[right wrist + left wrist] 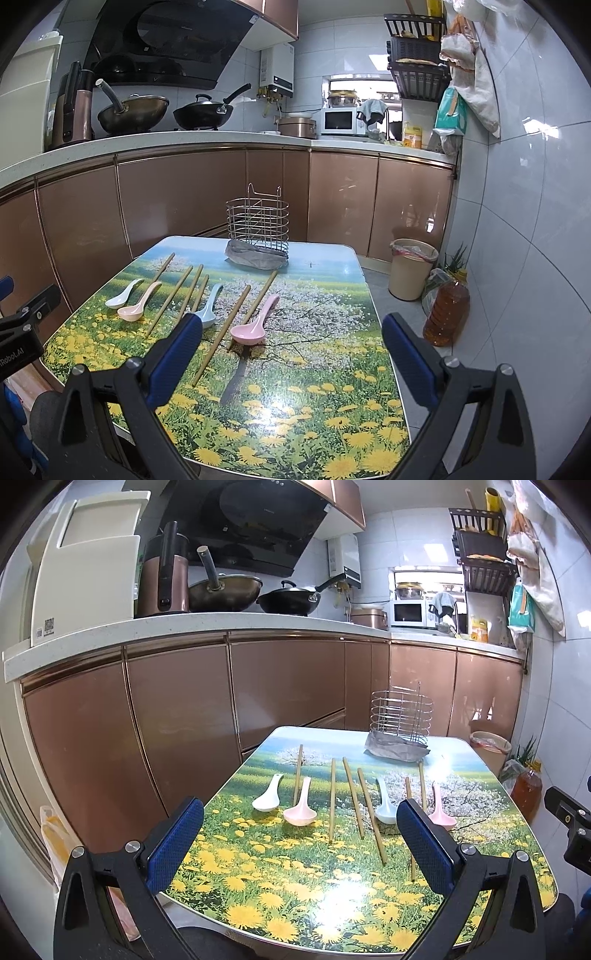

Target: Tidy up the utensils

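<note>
We are holding the left gripper [300, 843] spread wide and empty above the near edge of the flower-print table [332, 904], and the right gripper [291, 354] likewise spread wide and gripping nothing, hovering over the same table's near right side. Just beyond the pads, the utensils are lying loose in a rough row across the tabletop: a white spoon [267, 794] and a pale pink spoon [301, 805] on the left, a light blue spoon [207, 308] near the middle, and a brighter pink spoon [255, 325] to the right, with six bamboo chopsticks [352, 799] scattered between and beside them. Farther back, the wire utensil holder [258, 225] is standing upright and, as far as we can see, empty at the table's far edge, its base sitting in a crumpled grey paper or foil wrap [255, 258]. We are judging that nothing has been sorted yet and the first pick is ahead. To do it well, we are advising closing across a spoon's narrow handle or across a chopstick's shaft, square to its length, since flat sticks on a glossy top may skid or roll; lifting clear before crossing over neighbours; and lowering each piece handle-up into the holder without nudging the light wire frame.
</note>
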`<state>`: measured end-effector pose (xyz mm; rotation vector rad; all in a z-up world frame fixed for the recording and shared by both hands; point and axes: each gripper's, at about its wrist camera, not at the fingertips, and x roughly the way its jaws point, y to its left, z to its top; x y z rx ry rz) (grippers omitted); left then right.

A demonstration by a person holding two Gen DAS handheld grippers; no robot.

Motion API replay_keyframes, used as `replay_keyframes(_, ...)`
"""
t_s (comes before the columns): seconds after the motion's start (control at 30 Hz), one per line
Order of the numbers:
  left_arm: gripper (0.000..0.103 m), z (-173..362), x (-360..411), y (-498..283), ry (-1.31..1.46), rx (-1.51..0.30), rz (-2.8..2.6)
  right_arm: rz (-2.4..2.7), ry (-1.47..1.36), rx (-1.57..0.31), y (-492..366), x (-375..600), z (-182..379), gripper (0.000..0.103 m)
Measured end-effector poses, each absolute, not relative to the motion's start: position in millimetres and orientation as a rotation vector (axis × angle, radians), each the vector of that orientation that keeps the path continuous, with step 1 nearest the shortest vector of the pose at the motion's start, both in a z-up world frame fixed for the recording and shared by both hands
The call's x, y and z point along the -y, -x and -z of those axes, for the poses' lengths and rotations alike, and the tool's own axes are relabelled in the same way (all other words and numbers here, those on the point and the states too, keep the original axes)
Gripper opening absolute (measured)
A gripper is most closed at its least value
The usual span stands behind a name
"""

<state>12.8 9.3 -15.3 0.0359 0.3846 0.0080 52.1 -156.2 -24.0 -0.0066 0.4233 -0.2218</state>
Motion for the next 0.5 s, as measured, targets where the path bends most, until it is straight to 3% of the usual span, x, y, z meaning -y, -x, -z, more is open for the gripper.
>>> replay_keyframes(0.5,0.103,20,-7,-24,-0.048,-0.415,-0.003,0.224,-0.011,-0.417,-59,161,31,0.098)
